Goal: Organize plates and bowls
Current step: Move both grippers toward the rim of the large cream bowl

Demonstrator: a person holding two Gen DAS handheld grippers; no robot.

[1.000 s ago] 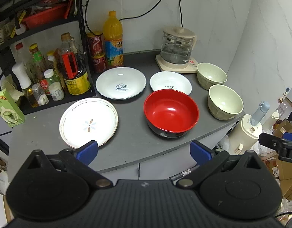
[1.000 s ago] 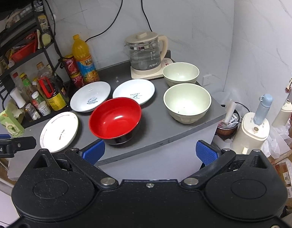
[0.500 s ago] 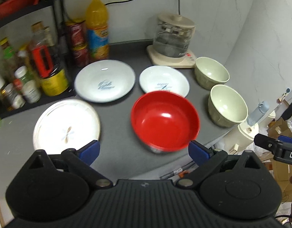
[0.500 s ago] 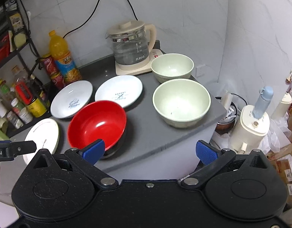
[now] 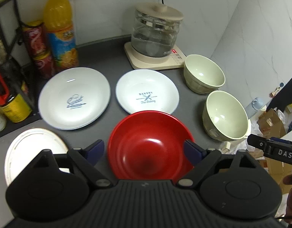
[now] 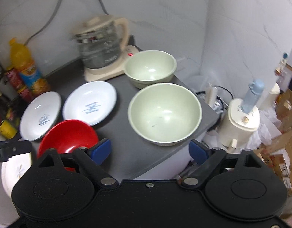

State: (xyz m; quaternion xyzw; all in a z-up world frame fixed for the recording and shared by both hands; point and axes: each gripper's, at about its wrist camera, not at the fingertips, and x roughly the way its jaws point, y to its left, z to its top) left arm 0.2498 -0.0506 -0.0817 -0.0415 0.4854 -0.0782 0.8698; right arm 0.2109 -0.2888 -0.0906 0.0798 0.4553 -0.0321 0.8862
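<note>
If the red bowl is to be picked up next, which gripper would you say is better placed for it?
Left, probably. The left gripper is open with the red bowl centred between its fingers; the right gripper faces the nearer green bowl instead.

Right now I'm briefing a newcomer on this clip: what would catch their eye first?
The red bowl stands out, at the counter's near edge between the open left tongs. Next, two pale green bowls on the right side, the nearer ahead of the open right tongs. Behind, two white printed plates lie side by side before a glass kettle.
</note>
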